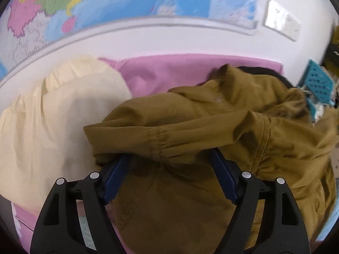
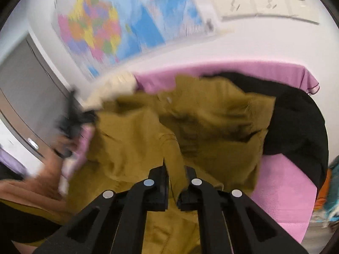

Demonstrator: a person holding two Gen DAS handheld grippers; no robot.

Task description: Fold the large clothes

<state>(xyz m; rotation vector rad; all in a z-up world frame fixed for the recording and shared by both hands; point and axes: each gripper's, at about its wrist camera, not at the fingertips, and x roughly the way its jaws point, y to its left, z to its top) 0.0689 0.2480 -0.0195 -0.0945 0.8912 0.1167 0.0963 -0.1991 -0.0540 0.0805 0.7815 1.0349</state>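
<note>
- The jacket (image 1: 211, 114), an olive-brown one, lies in a loose heap on the pink cloth (image 1: 169, 72). On its left is a cream cloth (image 1: 53, 114), and behind it on the far right a black garment (image 2: 296, 116).
- We judge it soft and light, with no stiffness: it hangs and wrinkles everywhere. The fabric looks smooth, so a thin pinch may slip out. It will not break.
- The left gripper (image 1: 169, 158) stands wide open. A sleeve or a rolled edge lies across its fingertips and covers them, but the blue pads (image 1: 115, 175) do not press on it. We see nothing gripped.
- The right gripper (image 2: 175, 173) is closed on a narrow fold of the jacket, which stands up between its jaws.
- In our opinion the good places to take it are seams and thick edges: the gathered cuff (image 1: 161, 139), the hem, the shoulder seam. A flat middle part is a poor place.
- Hard to see: the right view is much blurred. At its left a hand (image 2: 48, 182) with the other gripper is only a smear.
- We cannot tell collar from hem in this heap, nor where the second sleeve is.
- How much of the black garment is under the jacket stays hidden.
</note>
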